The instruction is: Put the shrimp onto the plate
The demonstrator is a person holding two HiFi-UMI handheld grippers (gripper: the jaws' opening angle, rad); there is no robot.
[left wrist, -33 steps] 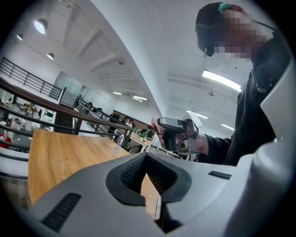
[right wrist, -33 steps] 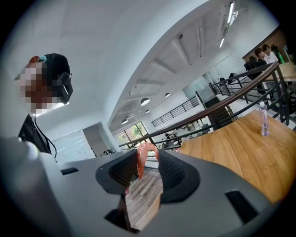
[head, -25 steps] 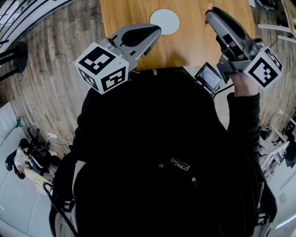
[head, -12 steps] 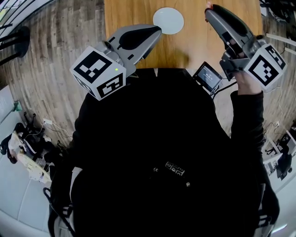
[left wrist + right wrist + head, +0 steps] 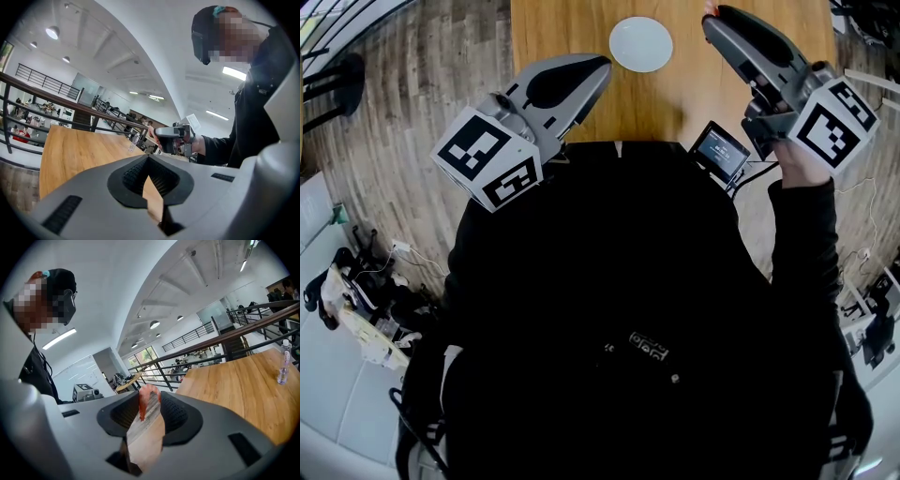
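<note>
The left gripper (image 5: 596, 67) reaches over the near edge of the wooden table (image 5: 553, 37), its marker cube (image 5: 487, 157) back toward the person's dark jacket (image 5: 619, 309). In the left gripper view its ribbed pads meet at the tips, with only a wedge of table top showing below them, so it is closed on nothing.

Just right of its tip lies the white plate (image 5: 641, 44), round and flat on the table, between the tips of the two grippers.

Right of the plate is the right gripper (image 5: 712, 15), held in the person's hand (image 5: 797, 164) and pointing out over the table. It is clamped on the shrimp (image 5: 148, 389), an orange-pink curl pinched between the pads close to the tips (in the head view only a speck of orange shows there, at the frame's top edge). So the shrimp is held in the gripper, beside the plate on its right and not on it.

Below that gripper a small dark screen (image 5: 719, 152) sits tilted at the table's near edge. In the right gripper view a clear bottle (image 5: 283, 363) stands upright far out on the table, with a dark railing (image 5: 220, 345) behind.
</note>
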